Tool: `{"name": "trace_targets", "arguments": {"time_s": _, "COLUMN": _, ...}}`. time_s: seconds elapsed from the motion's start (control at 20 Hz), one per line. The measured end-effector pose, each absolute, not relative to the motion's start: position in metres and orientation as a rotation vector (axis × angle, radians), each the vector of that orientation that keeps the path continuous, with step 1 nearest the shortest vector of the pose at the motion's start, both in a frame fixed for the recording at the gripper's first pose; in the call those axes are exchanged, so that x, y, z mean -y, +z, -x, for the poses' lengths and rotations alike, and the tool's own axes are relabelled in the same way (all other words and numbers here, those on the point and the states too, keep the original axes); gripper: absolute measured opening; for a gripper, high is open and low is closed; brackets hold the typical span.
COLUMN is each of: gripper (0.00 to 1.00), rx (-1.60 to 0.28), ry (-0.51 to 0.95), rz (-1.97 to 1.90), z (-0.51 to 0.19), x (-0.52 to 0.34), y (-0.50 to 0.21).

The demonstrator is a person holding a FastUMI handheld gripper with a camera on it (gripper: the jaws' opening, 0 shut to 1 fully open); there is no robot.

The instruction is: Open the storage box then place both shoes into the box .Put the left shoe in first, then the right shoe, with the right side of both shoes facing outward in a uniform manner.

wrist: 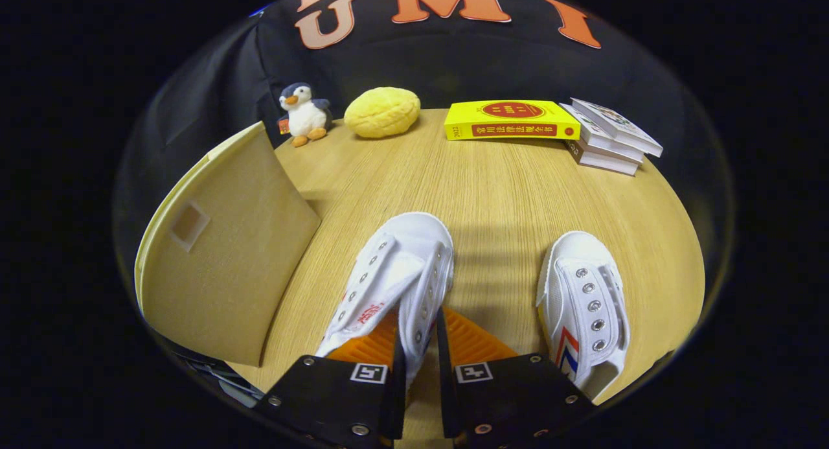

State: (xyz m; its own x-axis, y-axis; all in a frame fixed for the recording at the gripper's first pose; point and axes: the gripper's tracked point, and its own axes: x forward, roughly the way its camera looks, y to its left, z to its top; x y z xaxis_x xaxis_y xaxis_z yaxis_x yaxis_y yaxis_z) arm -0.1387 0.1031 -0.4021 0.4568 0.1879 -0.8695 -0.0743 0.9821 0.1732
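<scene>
Two white lace-less canvas shoes lie on the wooden table (492, 190), toes pointing away from me. The nearer shoe (395, 267) is tipped, its tongue showing red print, and my gripper (420, 345) is shut on its right side wall at the opening, one finger inside and one outside. The other shoe (586, 293) sits flat to the right of the fingers, with a red and blue stripe on its side. To the left of the fingers stands the storage box's beige panel (227, 241), swung open and leaning; the box's inside is hidden.
Along the table's far edge sit a penguin plush (303, 114), a yellow bun-shaped cushion (382, 112), a thick yellow book (508, 120) and a stack of books (609, 138). Bare tabletop lies between the shoes and these things.
</scene>
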Motion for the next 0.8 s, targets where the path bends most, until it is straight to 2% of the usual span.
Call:
{"name": "trace_targets", "arguments": {"time_s": 0.2, "gripper": 0.07, "rx": -1.086, "ry": 0.110, "rz": -0.137, "z": 0.135, "x": -0.096, "y": -0.404}}
{"name": "trace_targets", "arguments": {"time_s": 0.3, "gripper": 0.03, "rx": -1.094, "ry": 0.108, "rz": -0.194, "z": 0.133, "x": -0.102, "y": -0.400}}
{"name": "trace_targets", "arguments": {"time_s": 0.8, "gripper": 0.02, "rx": -1.043, "ry": 0.098, "rz": -0.324, "z": 0.102, "x": -0.122, "y": -0.321}}
